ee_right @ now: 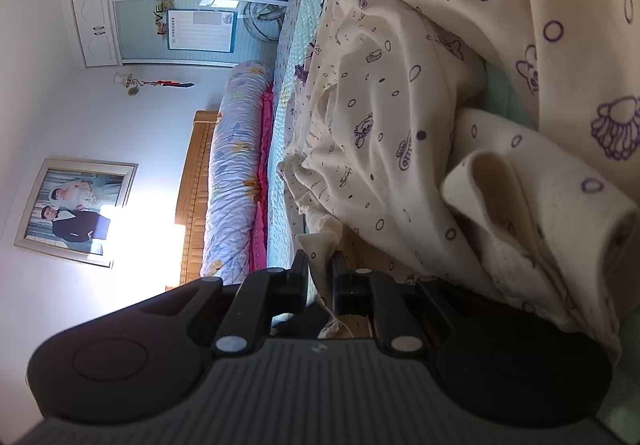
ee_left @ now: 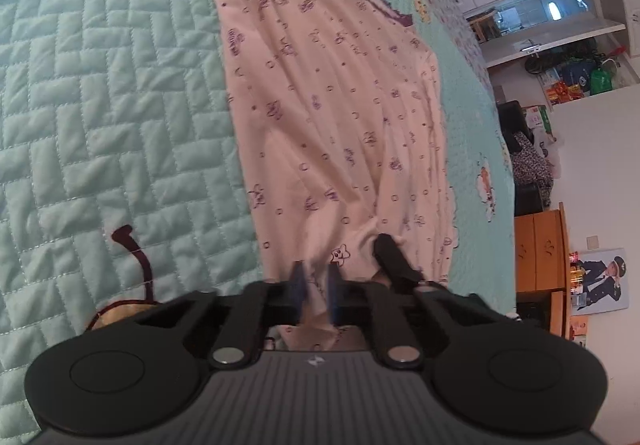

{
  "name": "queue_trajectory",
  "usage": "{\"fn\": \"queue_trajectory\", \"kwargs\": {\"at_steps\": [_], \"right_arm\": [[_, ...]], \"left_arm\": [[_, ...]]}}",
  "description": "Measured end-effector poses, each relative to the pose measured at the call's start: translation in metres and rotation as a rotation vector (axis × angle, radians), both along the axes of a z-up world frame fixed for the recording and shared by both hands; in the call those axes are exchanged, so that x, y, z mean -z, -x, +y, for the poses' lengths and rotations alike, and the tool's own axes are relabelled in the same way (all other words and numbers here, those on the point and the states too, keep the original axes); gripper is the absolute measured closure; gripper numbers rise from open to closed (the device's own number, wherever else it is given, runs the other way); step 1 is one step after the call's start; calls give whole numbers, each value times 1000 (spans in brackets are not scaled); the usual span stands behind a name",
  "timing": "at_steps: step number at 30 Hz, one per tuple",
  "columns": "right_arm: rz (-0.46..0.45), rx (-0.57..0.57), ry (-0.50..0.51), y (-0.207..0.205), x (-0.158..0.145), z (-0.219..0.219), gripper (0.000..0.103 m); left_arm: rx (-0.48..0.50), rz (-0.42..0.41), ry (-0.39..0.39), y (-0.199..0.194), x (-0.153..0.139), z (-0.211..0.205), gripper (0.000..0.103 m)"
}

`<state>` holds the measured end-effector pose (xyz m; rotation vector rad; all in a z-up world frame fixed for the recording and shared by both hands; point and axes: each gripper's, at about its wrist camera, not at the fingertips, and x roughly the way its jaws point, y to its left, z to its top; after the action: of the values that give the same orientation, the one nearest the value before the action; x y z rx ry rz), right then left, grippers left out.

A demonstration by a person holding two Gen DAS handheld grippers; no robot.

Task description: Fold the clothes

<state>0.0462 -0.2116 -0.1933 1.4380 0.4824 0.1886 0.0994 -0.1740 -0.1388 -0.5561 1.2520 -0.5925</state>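
Garment: pale cream cotton, purple cartoon print, spread on the teal quilted bedspread. In the left wrist view it is stretched from the fingers at 6 o'clock up toward 12 as a long, fairly flat panel; a purple-trimmed edge is seen near 1 o'clock.

Left gripper: clenched on a pinch of garment edge, cloth seen between the blue pads. A second black finger, apparently the other tool's, is seen just beside it at 3 o'clock.

Right gripper: closed on a thin fold of the same garment; the rest is bunched at 1–3 o'clock, with a rolled cuff or sleeve opening at 3 o'clock.

Handling, judged: light, limp, no stiffness; it will sag and wrinkle if lifted at one point. Not slippery, not fragile. Hold is best taken at hems or corners, two points kept taut.

Fold stage cannot be settled: partly flat, partly crumpled.
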Motion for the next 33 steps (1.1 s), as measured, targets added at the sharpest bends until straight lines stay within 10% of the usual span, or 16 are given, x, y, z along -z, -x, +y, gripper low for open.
{"fn": "queue_trajectory", "kwargs": {"at_steps": [7, 12, 15, 25, 33], "right_arm": [[-37, -70, 39, 1, -17, 4, 40], [-6, -201, 250, 24, -45, 18, 24], [-1, -231, 353, 42, -47, 29, 24], [-3, -204, 398, 76, -70, 16, 22], [50, 54, 603, 133, -96, -29, 22]], "left_arm": [[-89, -45, -2, 17, -24, 60, 100], [-153, -99, -196, 53, -46, 144, 100], [-115, -11, -222, 66, -29, 160, 103], [-198, -95, -318, 74, -43, 166, 103], [-58, -176, -243, 66, -54, 100, 103]]}}
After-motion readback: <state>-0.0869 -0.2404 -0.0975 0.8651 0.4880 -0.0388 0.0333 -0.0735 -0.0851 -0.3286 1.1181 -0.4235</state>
